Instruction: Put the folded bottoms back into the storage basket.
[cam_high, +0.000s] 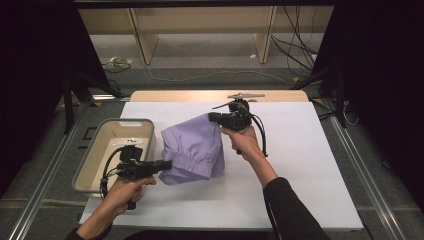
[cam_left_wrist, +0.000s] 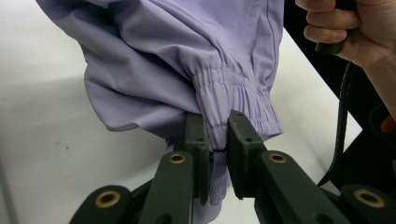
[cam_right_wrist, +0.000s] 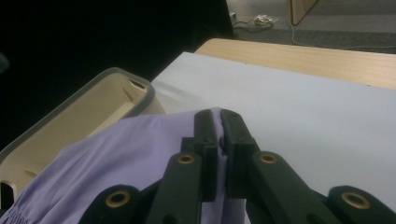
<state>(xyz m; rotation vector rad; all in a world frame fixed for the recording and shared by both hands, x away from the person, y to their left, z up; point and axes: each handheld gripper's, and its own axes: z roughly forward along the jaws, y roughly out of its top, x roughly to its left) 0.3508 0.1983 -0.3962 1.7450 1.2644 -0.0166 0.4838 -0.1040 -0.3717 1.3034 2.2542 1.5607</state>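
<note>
A lilac garment (cam_high: 195, 147) with an elastic gathered band hangs lifted between my two grippers above the white table sheet (cam_high: 300, 165). My left gripper (cam_high: 167, 164) is shut on the gathered band (cam_left_wrist: 224, 93) at the garment's lower left corner; the cloth (cam_left_wrist: 217, 140) runs down between its jaws. My right gripper (cam_high: 214, 117) is shut on the garment's upper right corner, and the lilac cloth (cam_right_wrist: 130, 158) spreads to the left below its jaws (cam_right_wrist: 217, 122). The person's other hand (cam_left_wrist: 341, 32) shows at the upper right of the left gripper view.
A beige bin with a grey rim (cam_high: 87, 160) stands at the left edge of the sheet, close to my left hand; its rim (cam_right_wrist: 79, 100) also lies left of the right gripper. Bare wooden table edge (cam_high: 200, 95) runs behind the sheet. Cables lie on the floor beyond.
</note>
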